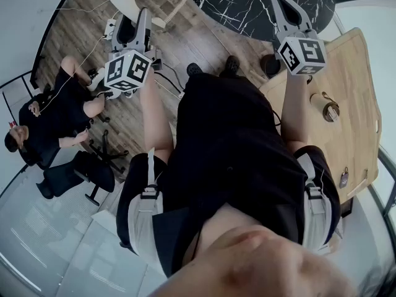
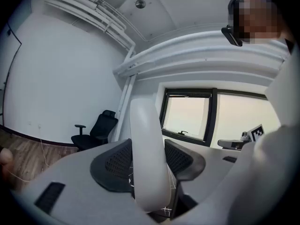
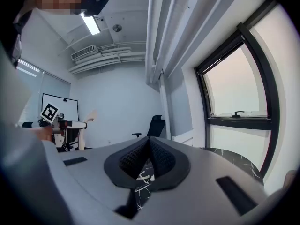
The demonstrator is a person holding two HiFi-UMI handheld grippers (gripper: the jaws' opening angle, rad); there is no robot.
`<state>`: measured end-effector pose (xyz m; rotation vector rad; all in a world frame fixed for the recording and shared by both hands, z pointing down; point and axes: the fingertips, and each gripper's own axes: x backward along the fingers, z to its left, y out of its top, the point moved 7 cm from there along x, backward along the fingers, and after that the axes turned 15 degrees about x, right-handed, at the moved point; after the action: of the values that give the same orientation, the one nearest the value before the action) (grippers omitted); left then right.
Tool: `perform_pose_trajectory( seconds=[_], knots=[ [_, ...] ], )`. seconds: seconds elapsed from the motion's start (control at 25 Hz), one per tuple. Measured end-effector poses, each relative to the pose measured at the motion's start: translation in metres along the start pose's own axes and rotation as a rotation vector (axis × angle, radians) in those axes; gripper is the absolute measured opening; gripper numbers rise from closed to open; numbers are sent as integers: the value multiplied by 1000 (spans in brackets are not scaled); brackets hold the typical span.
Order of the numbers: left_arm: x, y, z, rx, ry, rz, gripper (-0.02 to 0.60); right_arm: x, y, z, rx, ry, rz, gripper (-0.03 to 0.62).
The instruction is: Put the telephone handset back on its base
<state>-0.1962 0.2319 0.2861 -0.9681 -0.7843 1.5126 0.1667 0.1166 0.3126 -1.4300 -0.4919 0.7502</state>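
White plastic fills the grip of the left gripper (image 1: 132,26). That is the telephone handset (image 2: 147,163), clamped at its middle between the two dark fingers (image 2: 115,165), which press on it from either side. Its long axis stands upright, crosswise to the fingers, one end well above them and the other below. The handset is held in the air over the wooden floor (image 1: 185,48), not resting on anything.

The right gripper (image 3: 149,156) hangs beside it, fingers clenched together on nothing.

A coiled cord (image 1: 179,4) runs from the handset ahead and to the person's right, toward the black marble surface (image 1: 272,5). I cannot pick out the base for certain, but the cord suggests it sits on that surface, near the top edge of the head view. If so, the handset has to travel forward and rightward. The empty right gripper is nearer to the marble than the left one.

A pale wooden surface (image 1: 352,73) lies to the right. Farther off, a seated person (image 1: 49,119) is at the left, an office chair (image 2: 96,130) stands by the white wall, and a dark-framed window (image 2: 187,116) closes the room.
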Motion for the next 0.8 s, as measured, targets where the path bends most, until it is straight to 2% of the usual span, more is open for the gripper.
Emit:
perform_pose_trajectory(
  seconds=[0.48, 0.6, 0.8],
  knots=[
    [-6, -15, -14, 21, -11, 30, 229, 1, 6, 1, 25, 44, 5, 31],
    [-8, -17, -19, 21, -13, 31, 229, 1, 5, 2, 30, 79, 0, 31],
    [-10, -26, -32, -71, 9, 68, 229, 5, -4, 4, 40, 126, 12, 31]
  ],
)
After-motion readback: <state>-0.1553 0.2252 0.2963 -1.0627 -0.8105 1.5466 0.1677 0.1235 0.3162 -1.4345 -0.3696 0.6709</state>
